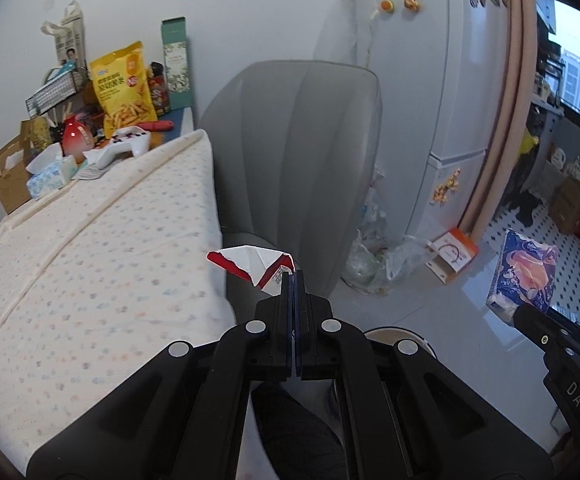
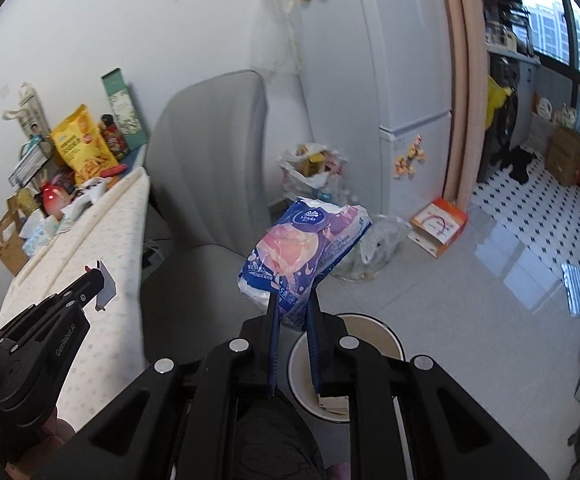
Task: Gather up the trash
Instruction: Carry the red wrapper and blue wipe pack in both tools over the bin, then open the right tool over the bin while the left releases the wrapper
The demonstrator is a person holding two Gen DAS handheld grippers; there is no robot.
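Left gripper (image 1: 293,280) clamps crumpled red-and-white paper wrapper (image 1: 256,266); right gripper (image 2: 293,312) pinches blue-pink plastic tissue pack (image 2: 301,248) above round white bin (image 2: 389,334).

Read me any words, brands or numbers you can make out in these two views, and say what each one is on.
"Vinda": blue tissue pack held in the right gripper.
"DAS": side of the right gripper, in the left wrist view.
"GenRobot.AI": side of the left gripper.
Yellow snack bag: print too blurred to read.
Red and white wrapper in the left gripper: small print unreadable.
Orange box: no legible text.
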